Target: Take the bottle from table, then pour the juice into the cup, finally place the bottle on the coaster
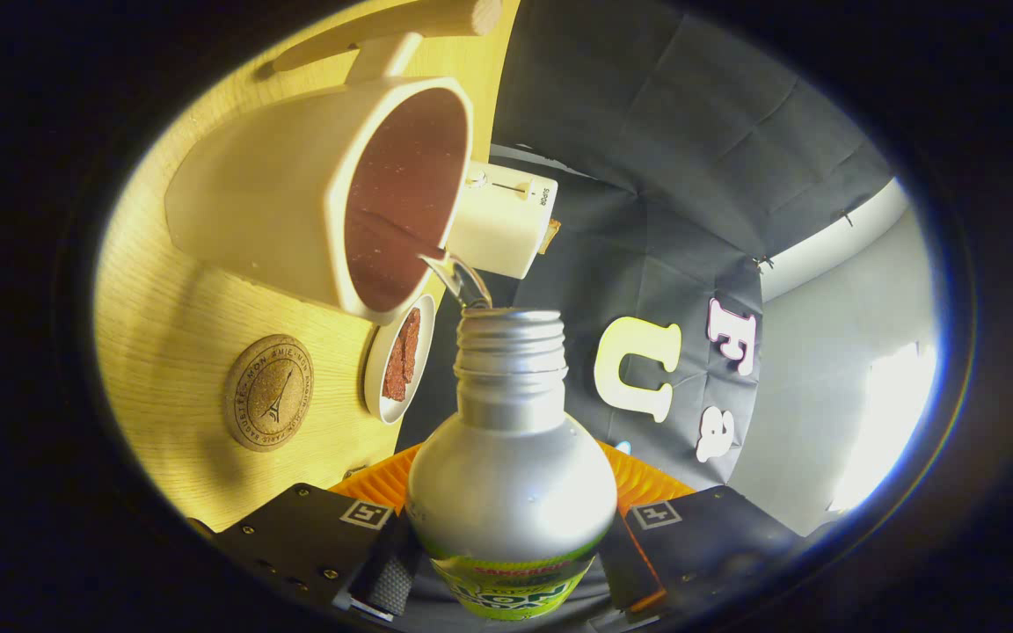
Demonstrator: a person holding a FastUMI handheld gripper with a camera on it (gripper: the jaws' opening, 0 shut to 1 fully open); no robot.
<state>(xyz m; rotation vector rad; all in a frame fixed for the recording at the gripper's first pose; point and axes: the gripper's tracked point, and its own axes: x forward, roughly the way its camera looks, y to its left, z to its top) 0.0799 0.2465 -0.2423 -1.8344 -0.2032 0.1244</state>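
Note:
My gripper is shut on a silver metal bottle with a green label, both fingers pressing its sides. The bottle is tipped over, its open threaded mouth pointing at the cream cup. A thin clear stream runs from the mouth over the cup's rim. The cup's inside looks dark reddish brown. A round cork coaster lies on the wooden table, beside the cup and ahead of my left finger.
A small white dish with a reddish-brown piece in it sits between the cup and the bottle's neck. A cream box-shaped appliance stands just behind the cup. A wooden stand rises past the cup. Black cloth wall lies beyond the table.

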